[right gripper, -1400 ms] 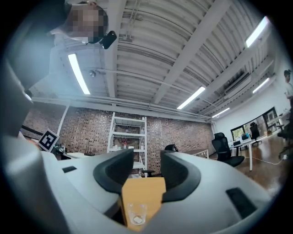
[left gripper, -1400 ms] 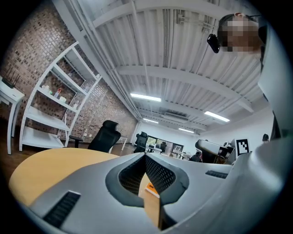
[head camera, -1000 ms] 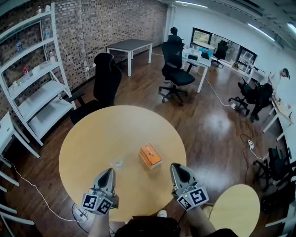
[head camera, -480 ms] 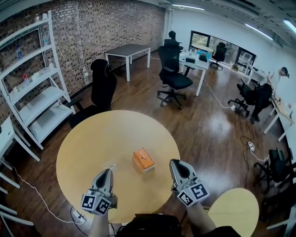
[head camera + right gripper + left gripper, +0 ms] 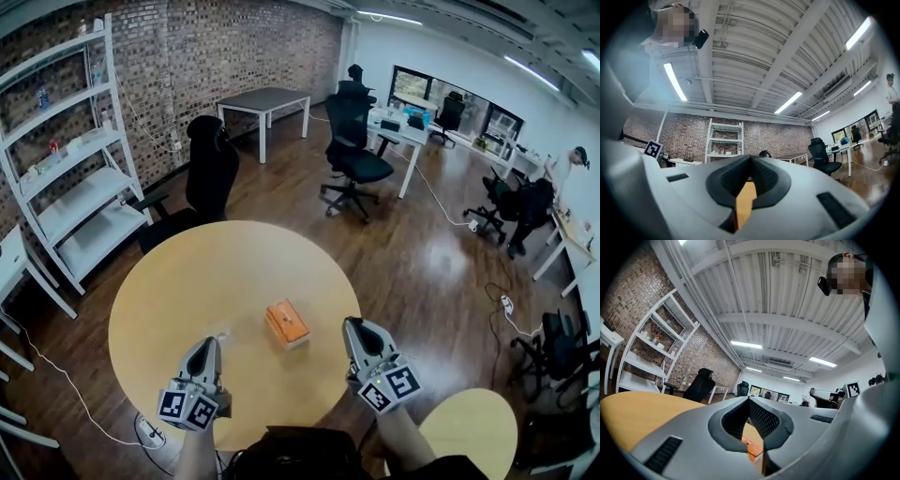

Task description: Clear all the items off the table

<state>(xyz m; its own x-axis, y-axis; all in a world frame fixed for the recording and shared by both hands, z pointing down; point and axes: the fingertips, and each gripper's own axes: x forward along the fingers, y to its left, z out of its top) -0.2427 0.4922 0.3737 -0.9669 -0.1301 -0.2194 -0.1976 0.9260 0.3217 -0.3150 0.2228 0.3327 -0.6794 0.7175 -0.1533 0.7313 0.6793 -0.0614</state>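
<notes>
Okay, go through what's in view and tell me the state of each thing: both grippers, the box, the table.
left gripper: shut, empty, held over the table's near edge.
right gripper: shut, empty, apart from the box.
orange box: lying flat on the table, untouched.
small clear item: on the table by the left gripper; too small to identify.
round table: not yet cleared.
</notes>
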